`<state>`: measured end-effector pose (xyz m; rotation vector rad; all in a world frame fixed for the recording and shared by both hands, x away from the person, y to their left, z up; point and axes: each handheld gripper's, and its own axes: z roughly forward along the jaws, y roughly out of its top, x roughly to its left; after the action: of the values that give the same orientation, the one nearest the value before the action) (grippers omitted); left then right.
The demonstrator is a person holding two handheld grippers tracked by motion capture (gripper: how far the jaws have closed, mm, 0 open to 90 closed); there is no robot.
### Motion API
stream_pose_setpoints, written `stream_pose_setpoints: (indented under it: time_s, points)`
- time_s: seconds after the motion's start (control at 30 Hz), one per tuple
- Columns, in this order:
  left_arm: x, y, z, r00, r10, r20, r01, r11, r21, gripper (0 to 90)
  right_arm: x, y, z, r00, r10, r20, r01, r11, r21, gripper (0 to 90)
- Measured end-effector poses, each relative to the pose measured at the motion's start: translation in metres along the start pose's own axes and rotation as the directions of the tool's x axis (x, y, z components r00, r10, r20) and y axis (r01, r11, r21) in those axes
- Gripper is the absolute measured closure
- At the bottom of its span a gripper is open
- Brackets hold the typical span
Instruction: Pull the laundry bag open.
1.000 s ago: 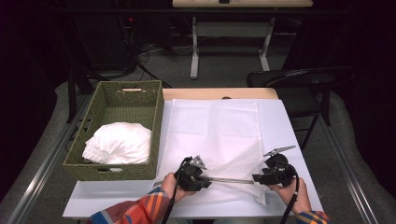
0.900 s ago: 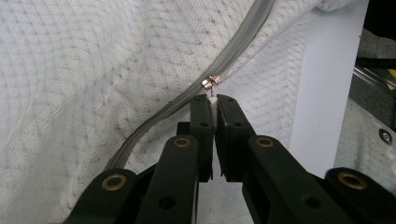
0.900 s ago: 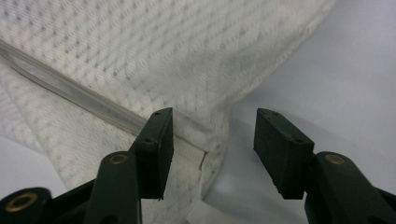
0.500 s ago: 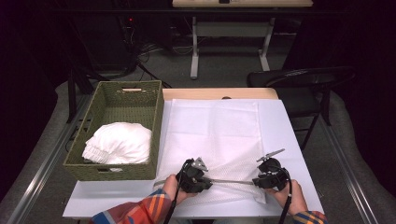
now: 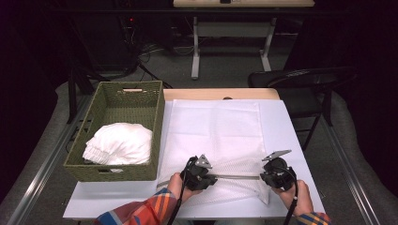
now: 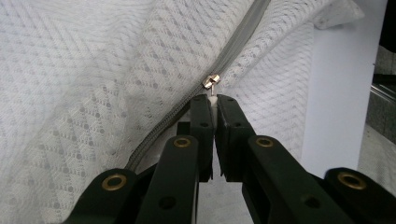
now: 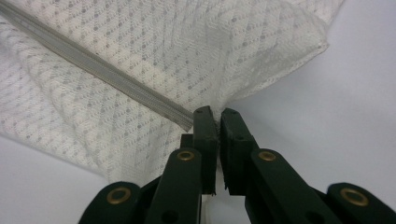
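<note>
A white mesh bag (image 5: 216,136) with a grey zipper (image 5: 237,177) lies flat on the white table (image 5: 291,126). My left gripper (image 5: 213,178) sits at the bag's near edge, shut on the small metal zipper pull (image 6: 211,84), which stands just past my left gripper's (image 6: 214,100) tips. My right gripper (image 5: 264,176) is at the bag's near right corner. Its jaws have just been closing and now pinch the mesh (image 7: 187,46) beside the zipper's end (image 7: 184,122), as my right gripper (image 7: 218,114) view shows. The zipper runs straight between the two grippers.
A green woven basket (image 5: 117,96) holding a bunched white cloth (image 5: 119,143) stands on the table's left side. A dark chair (image 5: 300,79) stands off the table's far right corner. Bare table surface borders the bag on the right.
The right gripper's jaws have closed onto the bag's corner by the zipper end, and it has shifted slightly. The left gripper has kept still on the zipper pull.
</note>
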<state>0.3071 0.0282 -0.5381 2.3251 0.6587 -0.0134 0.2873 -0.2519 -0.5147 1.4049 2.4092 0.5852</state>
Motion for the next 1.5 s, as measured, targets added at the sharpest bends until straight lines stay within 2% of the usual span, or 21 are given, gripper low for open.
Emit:
stream_pose_setpoints:
  time_s: [0.17, 0.27, 0.6, 0.73, 0.83, 1.2, 1.5]
  points:
    - [0.004, -0.004, -0.006, 0.9997, -0.017, 0.018, 0.016, 0.9998, 0.008, 86.0, -0.002, -0.001, -0.002, 0.9999, 0.004, 0.016, -0.004, 1.0, -0.01, 86.3]
    - [0.005, -0.007, -0.011, 0.9998, -0.022, 0.002, 0.022, 0.9997, 0.014, 86.0, -0.003, -0.001, -0.003, 0.9997, 0.005, 0.023, -0.004, 1.0, -0.013, 86.3]
    - [0.01, -0.02, -0.034, 0.9989, -0.046, 0.004, 0.046, 0.9987, 0.021, 86.0, -0.004, -0.002, -0.005, 0.9995, 0.004, 0.031, -0.004, 1.0, -0.012, 86.1]
    - [0.014, -0.025, -0.04, 0.9984, -0.054, -0.015, 0.054, 0.9982, 0.023, 85.9, -0.004, -0.003, -0.005, 0.9995, 0.003, 0.033, -0.002, 1.0, -0.012, 86.0]
    - [0.015, -0.028, -0.045, 0.9988, -0.045, -0.017, 0.046, 0.9985, 0.03, 85.9, -0.004, -0.003, -0.005, 0.9993, -0.002, 0.037, 0.002, 1.0, -0.011, 85.9]
    - [0.019, -0.036, -0.059, 0.9974, -0.059, -0.04, 0.06, 0.9977, 0.029, 85.9, -0.004, -0.003, -0.006, 0.9993, -0.005, 0.038, 0.005, 1.0, -0.014, 85.9]
    - [0.023, -0.044, -0.067, 0.9962, -0.067, -0.056, 0.07, 0.9963, 0.05, 85.9, -0.004, -0.003, -0.007, 0.9989, -0.003, 0.048, 0.004, 1.0, -0.016, 86.0]
